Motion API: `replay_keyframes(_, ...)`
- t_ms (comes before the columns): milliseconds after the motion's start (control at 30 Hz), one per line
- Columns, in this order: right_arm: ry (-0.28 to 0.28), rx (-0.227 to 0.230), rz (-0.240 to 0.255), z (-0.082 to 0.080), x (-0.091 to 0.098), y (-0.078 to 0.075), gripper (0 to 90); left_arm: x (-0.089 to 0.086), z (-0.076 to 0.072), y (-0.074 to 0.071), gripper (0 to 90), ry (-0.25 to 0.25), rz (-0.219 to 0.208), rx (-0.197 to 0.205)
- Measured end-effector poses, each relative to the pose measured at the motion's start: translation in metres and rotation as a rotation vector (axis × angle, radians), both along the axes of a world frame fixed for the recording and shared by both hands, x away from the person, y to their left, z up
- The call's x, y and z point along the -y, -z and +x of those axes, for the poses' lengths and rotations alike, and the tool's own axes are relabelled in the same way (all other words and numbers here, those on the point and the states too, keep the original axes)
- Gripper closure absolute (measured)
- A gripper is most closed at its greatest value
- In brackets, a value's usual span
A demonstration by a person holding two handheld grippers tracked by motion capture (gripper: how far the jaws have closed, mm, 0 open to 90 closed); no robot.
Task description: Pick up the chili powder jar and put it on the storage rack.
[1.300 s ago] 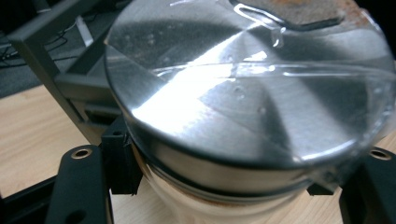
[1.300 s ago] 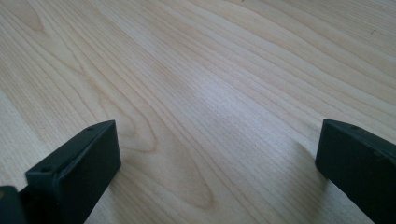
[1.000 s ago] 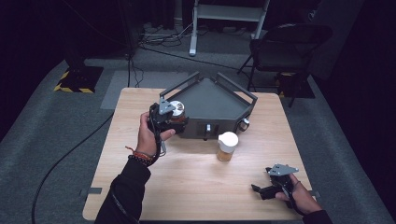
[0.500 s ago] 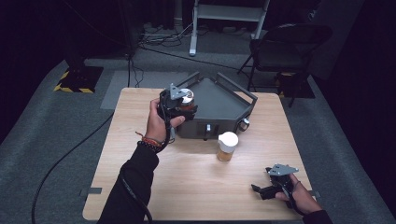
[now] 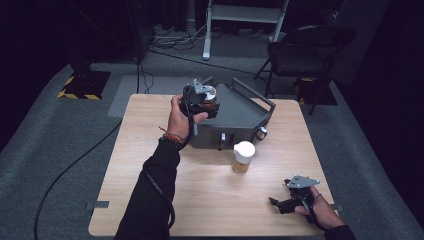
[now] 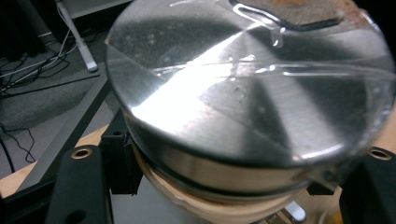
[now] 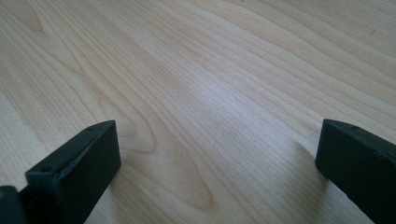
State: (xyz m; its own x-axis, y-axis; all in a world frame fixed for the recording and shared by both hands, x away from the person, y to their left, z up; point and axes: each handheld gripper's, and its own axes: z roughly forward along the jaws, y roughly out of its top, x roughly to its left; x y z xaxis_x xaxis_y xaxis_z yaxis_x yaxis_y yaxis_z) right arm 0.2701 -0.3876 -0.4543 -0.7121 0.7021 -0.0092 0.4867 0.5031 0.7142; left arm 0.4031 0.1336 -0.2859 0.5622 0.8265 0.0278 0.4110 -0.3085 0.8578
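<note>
Left gripper jaws clamp a metal disc above the grey tray; right gripper jaws gape.

Dim room, lit table; harsh glare on the blurred metal disc.

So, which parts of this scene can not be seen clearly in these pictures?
- Round metal object in the left tongs: the left gripper view is too close to identify it, and its top is cut off.
- Dark tray: in the high view, the hand hides its left part.
- Cup: the white lid hides its contents.
- Right tongs: tips are cut off.
</note>
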Motion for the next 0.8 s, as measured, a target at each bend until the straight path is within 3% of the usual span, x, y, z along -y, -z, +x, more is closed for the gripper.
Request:
replay_keyframes(333,-0.002,0.000,0.000,0.001,0.000,0.000,0.0,0.022,0.020,0.009,30.2,-0.051,0.040,-0.030)
replay_keyframes(800,-0.002,0.000,0.000,0.001,0.000,0.000,0.0,0.036,0.033,0.019,30.2,-0.043,0.066,-0.067)
